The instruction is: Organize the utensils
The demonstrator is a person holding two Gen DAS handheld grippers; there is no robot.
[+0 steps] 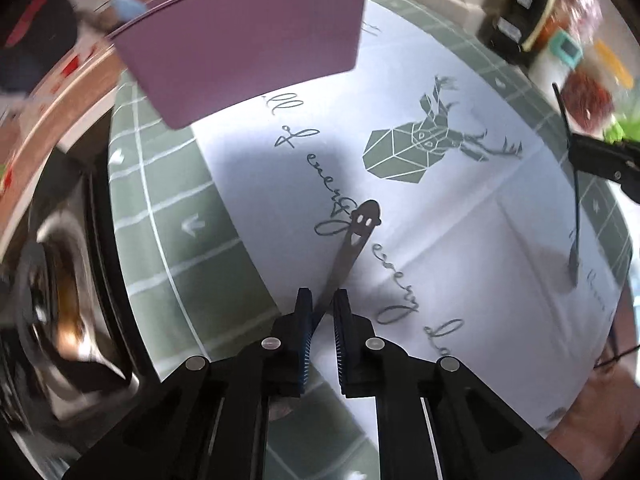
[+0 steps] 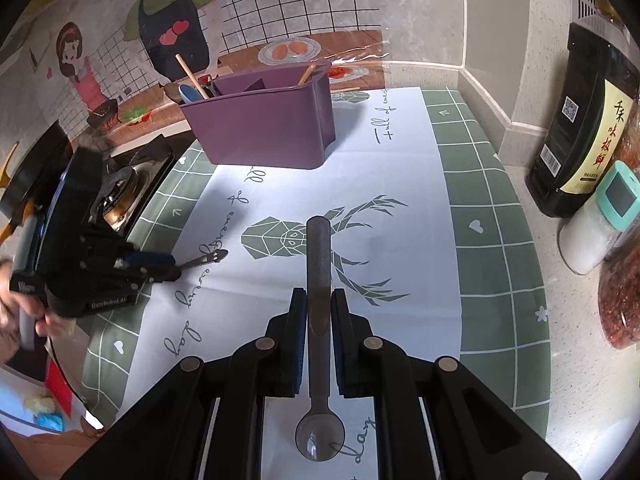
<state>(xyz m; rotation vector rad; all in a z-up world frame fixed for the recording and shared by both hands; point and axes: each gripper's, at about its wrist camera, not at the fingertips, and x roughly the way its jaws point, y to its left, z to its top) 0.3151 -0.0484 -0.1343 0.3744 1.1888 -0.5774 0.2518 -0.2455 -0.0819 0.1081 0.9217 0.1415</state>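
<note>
Low centre of the right wrist view, the right gripper (image 2: 314, 320) is clamped narrowly across the stem of a dark grey metal spoon (image 2: 319, 288), bowl nearest the camera; it could pivot. At middle left, the left gripper (image 2: 176, 268) pinches a thin steel utensil with a smiling-face handle (image 2: 208, 258) near one end, so it may slip. The purple plastic utensil caddy (image 2: 272, 128) stands beyond, upper centre, already crowded; entry could snag.

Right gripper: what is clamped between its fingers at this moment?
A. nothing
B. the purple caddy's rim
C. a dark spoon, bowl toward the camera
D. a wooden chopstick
C: the right gripper pinches the dark spoon by its handle, bowl nearest the camera.
</note>
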